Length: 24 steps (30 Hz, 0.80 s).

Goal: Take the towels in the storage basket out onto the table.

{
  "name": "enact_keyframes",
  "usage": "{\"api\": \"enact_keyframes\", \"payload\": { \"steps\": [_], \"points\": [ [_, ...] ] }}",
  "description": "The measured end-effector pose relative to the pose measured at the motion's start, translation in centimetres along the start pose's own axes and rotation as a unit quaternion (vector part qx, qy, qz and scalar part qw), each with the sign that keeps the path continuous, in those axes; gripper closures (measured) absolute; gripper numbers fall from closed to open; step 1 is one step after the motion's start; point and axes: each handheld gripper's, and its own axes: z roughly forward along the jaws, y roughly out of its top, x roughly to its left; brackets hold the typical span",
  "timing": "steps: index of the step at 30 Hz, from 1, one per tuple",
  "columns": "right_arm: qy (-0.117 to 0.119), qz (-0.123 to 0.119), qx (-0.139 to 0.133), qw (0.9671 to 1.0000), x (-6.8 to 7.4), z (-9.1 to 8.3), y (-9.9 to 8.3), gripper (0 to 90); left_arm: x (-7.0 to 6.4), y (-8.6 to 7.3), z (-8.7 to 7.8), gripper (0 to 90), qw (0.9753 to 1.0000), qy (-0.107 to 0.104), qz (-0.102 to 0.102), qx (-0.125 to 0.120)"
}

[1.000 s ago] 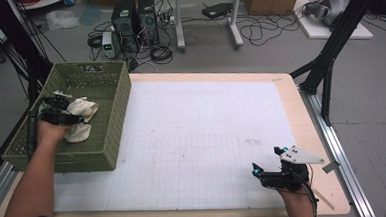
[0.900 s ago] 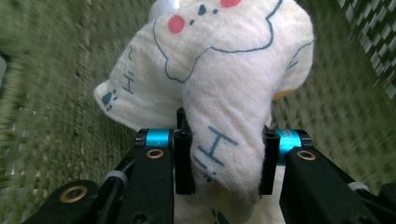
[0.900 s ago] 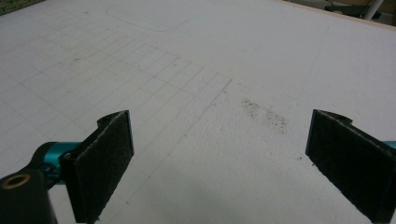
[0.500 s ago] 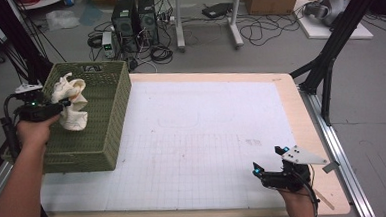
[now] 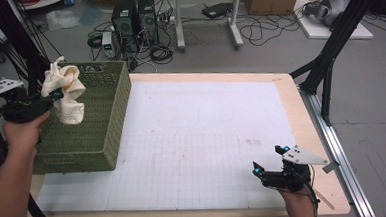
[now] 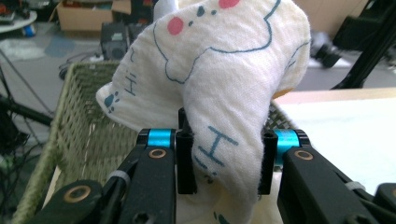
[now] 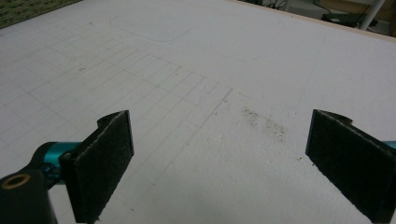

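Cloth (image 6: 219, 79) fills the space between the jaws of my left gripper (image 6: 223, 161), which are clamped on a fold of it; it is cream-white with pink dots, blue outlines and blue letters printed on it. From above, my left gripper (image 5: 55, 95) holds the cloth (image 5: 64, 92) up over the left part of the green basket (image 5: 99, 121), clear of the basket's floor, with the bundle hanging down from the jaws. The basket stands at the left end of the table (image 5: 301, 113), on the white gridded mat (image 5: 202, 138).

My right gripper (image 5: 259, 171) is low over the near right part of the mat, well apart from the basket. Its jaws stand wide open with nothing between them, and the mat (image 7: 210, 84) lies bare under the two black pads (image 7: 105, 163).
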Motion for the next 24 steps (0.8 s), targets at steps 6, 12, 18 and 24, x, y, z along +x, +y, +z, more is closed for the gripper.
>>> {"api": "enact_keyframes", "payload": {
  "steps": [6, 12, 18, 24],
  "points": [
    [0.001, 0.001, -0.002, 1.0000, 0.1, 0.0, 0.1, 6.8, -1.2, 1.0, -1.2, 70.1, 0.9988, -0.033, -0.004, -0.037],
    [0.001, 0.000, -0.002, 1.0000, 0.1, 0.1, 0.1, 6.8, -3.3, 1.9, -2.0, 70.0, 0.9955, -0.073, 0.013, -0.060],
    [0.000, -0.002, -0.008, 1.0000, 0.2, 0.0, 0.1, 6.8, -5.8, 2.7, -2.4, 70.0, 0.9903, -0.110, 0.031, -0.080],
    [0.000, -0.001, -0.011, 0.9999, 0.1, 0.0, 0.1, 6.8, -8.9, 3.4, -2.3, 70.0, 0.9822, -0.157, 0.051, -0.090]
  ]
}}
